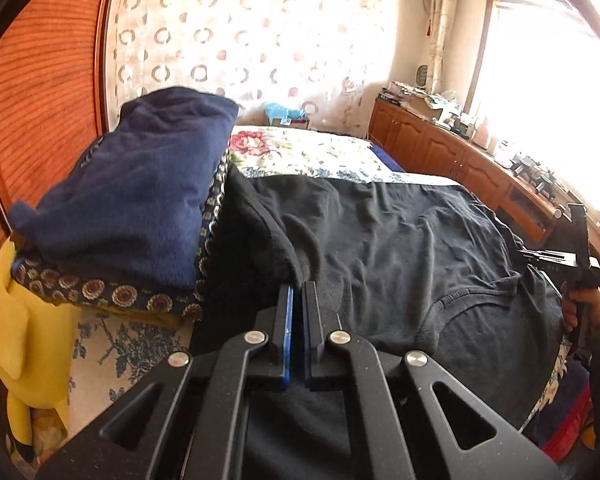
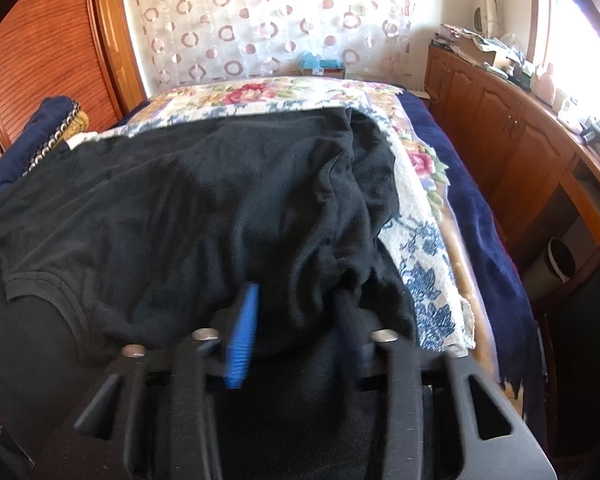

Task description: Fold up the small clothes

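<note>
The black shirt [image 1: 400,240] is spread across the near end of the bed [image 1: 312,152]. The left tongs [image 1: 296,292] are pinched tight on its left edge, while the right tongs [image 2: 296,300] are gaping open around a bunched fold, gripping nothing. I'd clamp the right onto the matching edge first, then lift both evenly so the fold lands flat.

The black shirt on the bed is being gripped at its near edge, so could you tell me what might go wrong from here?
1. The left gripper pinches only a thin edge of the black shirt; it could slip out when lifted.
2. The right gripper stands open around bunched cloth, so it may catch several layers and fold unevenly.
3. The shirt's far-left part lies against the navy folded pile; pulling might drag it.
</note>
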Demonstrator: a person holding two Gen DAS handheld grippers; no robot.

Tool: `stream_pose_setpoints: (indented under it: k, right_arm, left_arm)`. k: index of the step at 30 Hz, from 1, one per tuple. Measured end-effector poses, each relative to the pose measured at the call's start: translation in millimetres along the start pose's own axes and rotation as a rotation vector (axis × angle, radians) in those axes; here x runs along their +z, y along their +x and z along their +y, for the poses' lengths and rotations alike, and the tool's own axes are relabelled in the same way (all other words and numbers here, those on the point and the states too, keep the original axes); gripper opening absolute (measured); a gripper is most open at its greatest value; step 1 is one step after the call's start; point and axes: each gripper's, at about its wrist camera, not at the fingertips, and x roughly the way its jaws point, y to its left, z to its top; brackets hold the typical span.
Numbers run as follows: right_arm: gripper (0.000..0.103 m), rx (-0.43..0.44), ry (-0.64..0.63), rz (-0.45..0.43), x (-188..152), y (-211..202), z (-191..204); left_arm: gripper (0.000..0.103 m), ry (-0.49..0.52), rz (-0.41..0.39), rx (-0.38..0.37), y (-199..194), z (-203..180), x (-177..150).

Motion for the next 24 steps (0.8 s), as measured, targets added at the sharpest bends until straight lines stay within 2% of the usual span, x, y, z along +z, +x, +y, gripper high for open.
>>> stream_pose_setpoints:
  k: [1,2,7,13,19,24]
  right_arm:
    - [0.008,0.022,-0.005,-0.012,0.4,-2.6,-0.1]
    - [0.007,0.027,-0.01,-0.024,0.2,-5.5,0.3]
    - [0.005,0.056,-0.015,-0.14,1.8,-40.5,2.9]
    - [0.004,0.072,-0.019,-0.228,1.1,-86.1,-0.8]
    - [0.004,0.082,-0.024,-0.262,-9.3,-118.0,-2.9]
    - [0.004,0.09,-0.022,-0.284,-20.9,-145.3,-4.4]
  left_arm:
    - [0.001,0.004,-0.006,-0.003,-2.9,-0.5,1.4]
    - [0.001,0.004,-0.012,-0.002,-4.2,-1.6,2.8]
    - [0.001,-0.005,-0.047,-0.022,-23.2,-3.3,6.1]
    - [0.001,0.039,-0.069,-0.024,-44.1,-10.2,1.8]
    - [0.001,0.019,-0.078,-0.027,-67.9,0.6,-6.0]
    - [0.001,0.007,-0.054,-0.021,-80.6,6.7,-22.9]
